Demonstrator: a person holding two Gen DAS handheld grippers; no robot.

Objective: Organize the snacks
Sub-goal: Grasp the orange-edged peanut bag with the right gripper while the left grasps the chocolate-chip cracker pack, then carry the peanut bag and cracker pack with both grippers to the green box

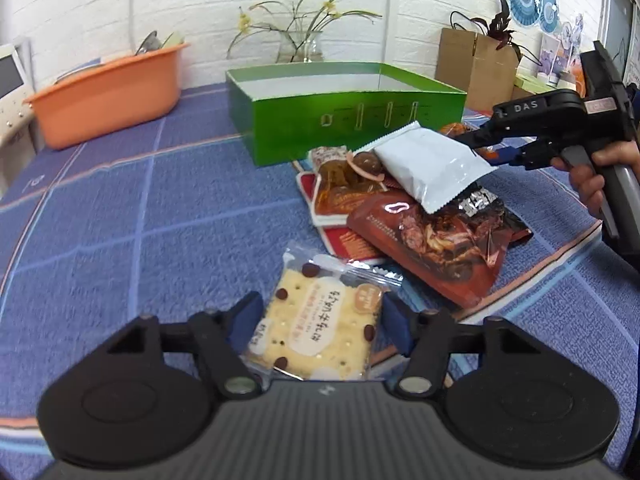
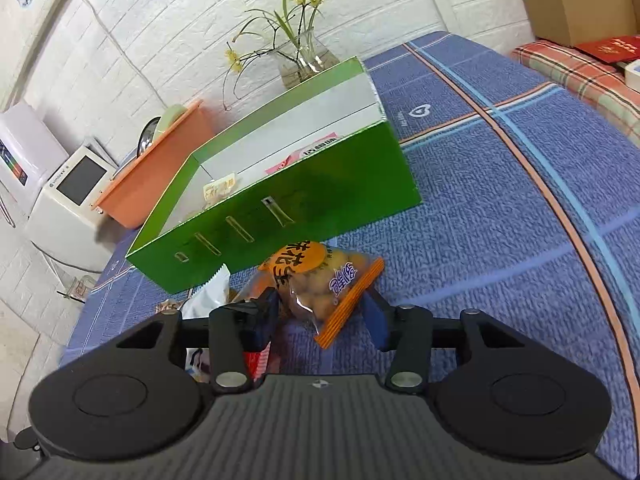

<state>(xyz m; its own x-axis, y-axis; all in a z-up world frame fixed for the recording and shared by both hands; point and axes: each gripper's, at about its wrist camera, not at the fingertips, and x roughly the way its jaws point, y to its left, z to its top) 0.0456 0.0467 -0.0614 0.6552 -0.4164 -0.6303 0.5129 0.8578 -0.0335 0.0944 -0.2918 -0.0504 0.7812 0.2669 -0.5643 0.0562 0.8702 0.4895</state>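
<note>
cracker pack: a clear pack with a pale cracker and dark chips lies on the blue cloth, between the two fingers of the left gripper. the blue pads stand just beside its two edges; i cannot tell if they press it or only frame it.
peanut bag: an orange and clear bag of round nuts sits between the fingers of the right gripper, close before the green box. the fingers are apart around it; whether they squeeze it i cannot tell.
white pack: a plain white pack lies tilted on top of the snack pile, just beside the tip of the right gripper in the left view.
snack pile: a red-brown bag, an orange pack and other packs overlap each other on the cloth, near the front wall of the box.
green box: an open box with white inside stands behind the pile; in the right view some packs lie already inside it.
cloth: blue with orange and light stripes, covers the table.
behind: an orange basin left of the box, a glass vase with thin green stems at the white brick wall, a brown carton to the right.
hand: the person's right hand holds the grey handle of the right gripper.
</note>
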